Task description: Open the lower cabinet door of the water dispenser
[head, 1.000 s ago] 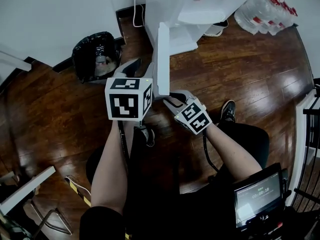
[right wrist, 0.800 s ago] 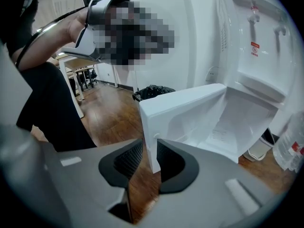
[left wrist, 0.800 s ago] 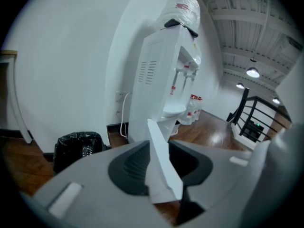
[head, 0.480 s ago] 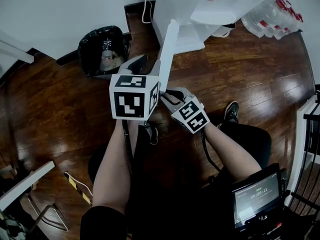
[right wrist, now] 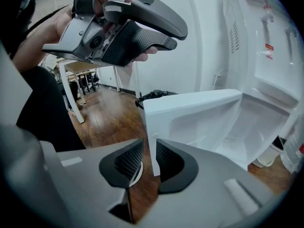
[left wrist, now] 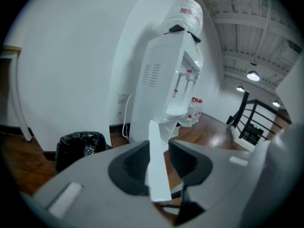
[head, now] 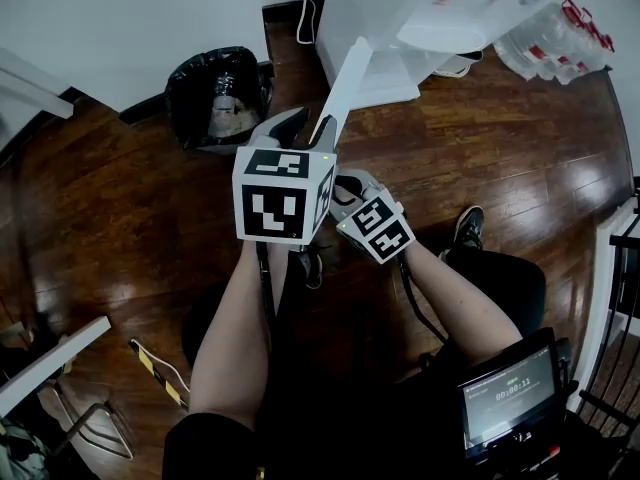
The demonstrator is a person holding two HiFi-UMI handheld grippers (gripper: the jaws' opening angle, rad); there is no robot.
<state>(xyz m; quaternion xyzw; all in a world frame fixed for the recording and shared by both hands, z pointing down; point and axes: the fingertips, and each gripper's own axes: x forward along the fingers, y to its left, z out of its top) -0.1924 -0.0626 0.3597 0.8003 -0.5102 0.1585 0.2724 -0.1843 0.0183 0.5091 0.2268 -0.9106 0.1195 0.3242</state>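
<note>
The lower cabinet door (head: 341, 86) stood swung well out from the lower front of the water dispenser (head: 365, 8), over the wooden floor (head: 500, 138). The right gripper (right wrist: 149, 152) was clamped on the door's free edge. The left gripper (left wrist: 159, 151) straddled the door's top edge with its jaws a little apart, and one pad seemed not to touch. I judged the opening nearly done; perhaps a last swing and the release remained.

The right gripper (right wrist: 148, 151) has black, ribbed, rubbery pads (right wrist: 128, 159) set in matt grey plastic. Between them, the door (right wrist: 190, 113) is smooth white plastic with a faint sheen. Beyond the fingertips the dispenser (right wrist: 247, 56) looks the same. Below them the floor (right wrist: 109, 113) is glossy dark wood. The bin bag (head: 215, 88) is shiny black plastic.
</note>
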